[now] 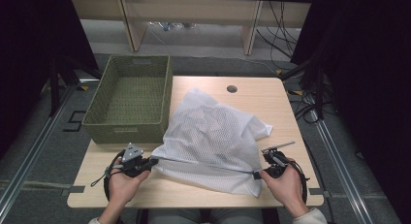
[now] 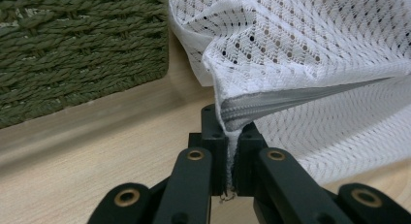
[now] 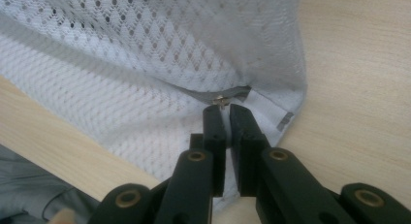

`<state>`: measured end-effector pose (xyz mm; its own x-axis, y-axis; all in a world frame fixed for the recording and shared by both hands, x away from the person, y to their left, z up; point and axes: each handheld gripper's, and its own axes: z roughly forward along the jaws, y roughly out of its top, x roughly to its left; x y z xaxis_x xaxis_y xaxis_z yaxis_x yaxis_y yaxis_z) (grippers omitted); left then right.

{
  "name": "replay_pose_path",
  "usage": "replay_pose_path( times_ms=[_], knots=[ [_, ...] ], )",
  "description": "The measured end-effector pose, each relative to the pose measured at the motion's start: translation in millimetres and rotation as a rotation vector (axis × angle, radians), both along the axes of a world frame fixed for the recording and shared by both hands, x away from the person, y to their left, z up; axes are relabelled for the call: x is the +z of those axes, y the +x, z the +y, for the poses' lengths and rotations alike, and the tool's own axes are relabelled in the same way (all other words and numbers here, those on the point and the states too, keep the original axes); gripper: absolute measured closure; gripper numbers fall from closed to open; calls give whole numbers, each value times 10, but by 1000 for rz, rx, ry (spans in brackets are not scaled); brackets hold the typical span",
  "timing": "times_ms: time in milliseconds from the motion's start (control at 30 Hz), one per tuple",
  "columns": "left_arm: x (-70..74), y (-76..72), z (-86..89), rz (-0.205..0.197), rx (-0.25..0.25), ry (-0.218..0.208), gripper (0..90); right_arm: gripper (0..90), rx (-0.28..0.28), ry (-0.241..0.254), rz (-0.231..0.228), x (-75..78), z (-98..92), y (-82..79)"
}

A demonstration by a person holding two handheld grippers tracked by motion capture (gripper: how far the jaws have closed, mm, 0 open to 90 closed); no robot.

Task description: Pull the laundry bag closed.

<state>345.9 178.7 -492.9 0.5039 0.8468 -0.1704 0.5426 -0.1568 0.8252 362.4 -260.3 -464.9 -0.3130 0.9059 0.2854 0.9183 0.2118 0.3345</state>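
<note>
A white mesh bag (image 1: 213,132) lies spread on the wooden table (image 1: 203,192), its zipped edge pulled taut between both hands. My left gripper (image 1: 154,161) is shut on the bag's left corner; in the left gripper view the jaws (image 2: 228,124) pinch the fabric at the end of the grey zipper (image 2: 291,98). My right gripper (image 1: 257,174) is at the bag's right front corner. In the right gripper view it (image 3: 224,107) is shut on the small metal zipper pull (image 3: 220,100), with the mesh (image 3: 145,64) bunched just beyond.
A green woven basket (image 1: 126,133) stands empty at the table's back left, close to the bag and my left hand. Its wall (image 2: 72,49) is also in the left gripper view. A round hole (image 1: 231,88) marks the tabletop's far edge. Cables run along the floor at right.
</note>
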Motion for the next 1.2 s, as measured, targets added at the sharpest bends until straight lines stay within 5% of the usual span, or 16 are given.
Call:
replay_pose_path(
  times_ms=[133,267,433,600,633,733,800,867,1067,1200],
  knots=[
    [-11,18,13,-3,-4,0,866,869,18,-12,-4,-48,-54,42],
    [-24,34,36,5,5,0,866,870,-45,-25,54,-38,-53,47],
    [-49,55,21,9,-6,7,866,869,-15,-36,25,-69,-137,111],
    [-84,55,-42,28,-34,17,866,869,-45,-49,10,-31,-195,159],
    [-97,58,-80,22,-28,-7,865,869,-43,-52,-1,-22,-219,171],
    [-107,64,-124,27,-44,11,866,870,-103,-56,51,26,-221,173],
    [-129,86,-212,40,-62,20,866,869,-91,-92,-8,14,-306,229],
    [-141,109,-273,39,-80,32,866,869,-165,-78,30,60,-313,236],
    [-190,171,-456,53,-125,55,865,869,-188,-118,-30,91,-457,359],
    [-199,232,-503,38,-150,109,863,869,-219,-150,-44,99,-441,399]
  ],
)
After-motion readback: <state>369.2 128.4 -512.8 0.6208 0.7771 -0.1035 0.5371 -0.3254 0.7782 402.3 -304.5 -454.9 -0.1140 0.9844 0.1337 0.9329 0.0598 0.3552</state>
